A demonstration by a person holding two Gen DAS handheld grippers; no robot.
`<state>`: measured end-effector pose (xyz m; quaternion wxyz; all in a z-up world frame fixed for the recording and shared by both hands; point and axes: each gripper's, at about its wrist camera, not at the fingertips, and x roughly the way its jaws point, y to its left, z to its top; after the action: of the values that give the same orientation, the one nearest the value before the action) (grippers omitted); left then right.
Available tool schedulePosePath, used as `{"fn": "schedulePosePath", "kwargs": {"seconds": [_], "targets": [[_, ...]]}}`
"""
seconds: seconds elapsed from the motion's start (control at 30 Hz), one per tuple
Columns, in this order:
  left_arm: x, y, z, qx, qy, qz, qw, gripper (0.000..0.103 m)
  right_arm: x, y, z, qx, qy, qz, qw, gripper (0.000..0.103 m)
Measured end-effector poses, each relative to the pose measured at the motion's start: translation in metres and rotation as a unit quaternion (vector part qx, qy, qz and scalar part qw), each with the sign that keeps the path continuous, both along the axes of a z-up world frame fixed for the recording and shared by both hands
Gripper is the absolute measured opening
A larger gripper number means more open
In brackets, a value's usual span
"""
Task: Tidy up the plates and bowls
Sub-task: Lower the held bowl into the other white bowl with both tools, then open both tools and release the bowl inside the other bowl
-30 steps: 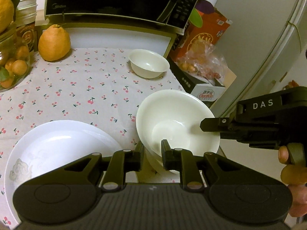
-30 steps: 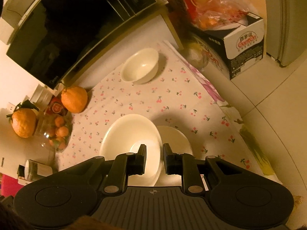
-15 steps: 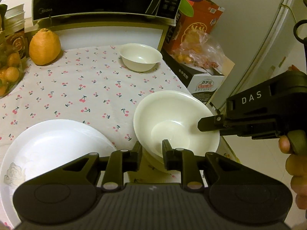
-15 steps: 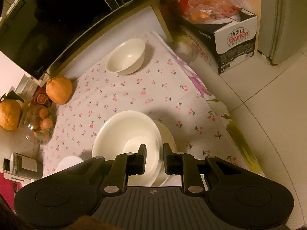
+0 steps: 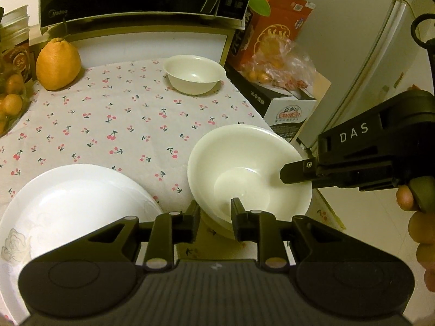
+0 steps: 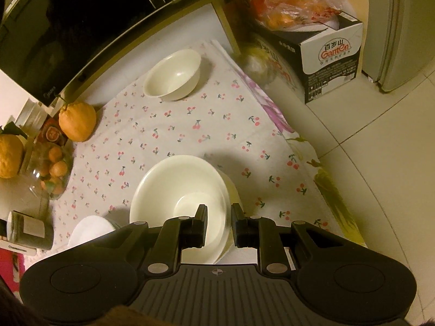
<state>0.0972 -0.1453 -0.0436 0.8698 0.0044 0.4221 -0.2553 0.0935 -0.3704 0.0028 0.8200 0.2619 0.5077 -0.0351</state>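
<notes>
Scene: large bowl [image 5: 248,174] sits near the cherry-print tablecloth's [image 5: 122,125] right edge.
Right gripper [image 6: 217,224]: clamps the bowl's near rim.
Left gripper [image 5: 214,218]: straddles the rim, grip unclear.
Small bowl [image 5: 194,73]: far side.
Plate [image 5: 70,203]: left.
Advice: lift level, both sides together.

- Table under a cherry-print tablecloth [image 5: 122,125].
- Small white bowl [image 5: 194,74] at 12 o'clock, by the microwave's stand.
- Large orange citrus [image 5: 58,63] at 10 o'clock.
- White plate [image 5: 68,203] at 7 o'clock.
- Stacked wide bowls [image 5: 244,174] at 4 o'clock, near the table's edge.
</notes>
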Motion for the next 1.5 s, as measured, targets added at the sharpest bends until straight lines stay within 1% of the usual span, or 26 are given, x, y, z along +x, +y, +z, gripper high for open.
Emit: {"fn": "schedulePosePath", "kwargs": {"seconds": [0.63, 0.9, 0.97, 1.03, 1.07, 1.1, 1.13, 1.17, 1.2, 1.27, 1.3, 1.33, 1.4, 1.47, 1.5], "targets": [[0.001, -0.002, -0.004, 0.004, 0.010, -0.002, 0.9999, 0.022, 0.000, -0.009, -0.001, 0.010, 0.006, -0.011, 1.000, 0.021], [0.001, -0.001, -0.003, -0.001, 0.010, -0.005, 0.9999, 0.026, 0.000, -0.011, -0.001, 0.015, 0.006, -0.012, 1.000, 0.021], [0.001, -0.001, -0.002, -0.004, 0.009, -0.005, 0.9999, 0.035, 0.000, -0.011, 0.000, 0.017, 0.006, -0.011, 1.000, 0.021], [0.001, 0.000, 0.000, -0.005, 0.006, -0.005, 1.0000, 0.038, 0.001, -0.013, 0.000, 0.026, 0.005, -0.009, 1.000, 0.021], [0.000, 0.000, 0.001, -0.006, 0.004, -0.006, 1.0000, 0.040, 0.001, -0.014, 0.000, 0.031, 0.004, -0.007, 0.999, 0.024], [0.000, 0.000, 0.003, -0.007, 0.001, -0.007, 1.0000, 0.042, 0.001, -0.014, 0.000, 0.036, 0.003, -0.005, 0.999, 0.031], [-0.001, 0.000, 0.004, -0.008, -0.001, -0.008, 0.9999, 0.048, 0.001, -0.014, 0.000, 0.039, 0.001, -0.003, 0.999, 0.035], [-0.002, 0.000, 0.005, -0.008, -0.004, -0.009, 0.9999, 0.055, 0.001, -0.014, 0.001, 0.039, -0.002, -0.002, 0.999, 0.035], [-0.003, 0.000, 0.007, -0.009, -0.008, -0.009, 0.9999, 0.058, 0.001, -0.015, 0.002, 0.039, -0.003, 0.000, 0.999, 0.036], [-0.003, -0.001, 0.010, -0.010, -0.013, -0.009, 0.9998, 0.067, 0.001, -0.017, 0.002, 0.044, -0.006, 0.000, 0.999, 0.043], [-0.003, -0.001, 0.011, -0.010, -0.014, -0.010, 0.9998, 0.069, 0.001, -0.018, 0.002, 0.046, -0.008, 0.000, 0.999, 0.050], [-0.002, -0.001, 0.013, -0.011, -0.015, -0.011, 0.9998, 0.072, 0.000, -0.020, 0.003, 0.048, -0.011, -0.001, 0.999, 0.054], [-0.001, -0.001, 0.016, -0.014, -0.018, -0.009, 0.9997, 0.076, -0.001, -0.024, 0.004, 0.050, -0.017, -0.006, 0.999, 0.055], [0.000, 0.000, 0.019, -0.017, -0.021, -0.006, 0.9996, 0.082, -0.002, -0.028, 0.006, 0.055, -0.028, -0.008, 0.998, 0.061], [0.001, 0.000, 0.021, -0.018, -0.022, -0.005, 0.9996, 0.083, -0.003, -0.030, 0.007, 0.057, -0.033, -0.008, 0.998, 0.066]]}}
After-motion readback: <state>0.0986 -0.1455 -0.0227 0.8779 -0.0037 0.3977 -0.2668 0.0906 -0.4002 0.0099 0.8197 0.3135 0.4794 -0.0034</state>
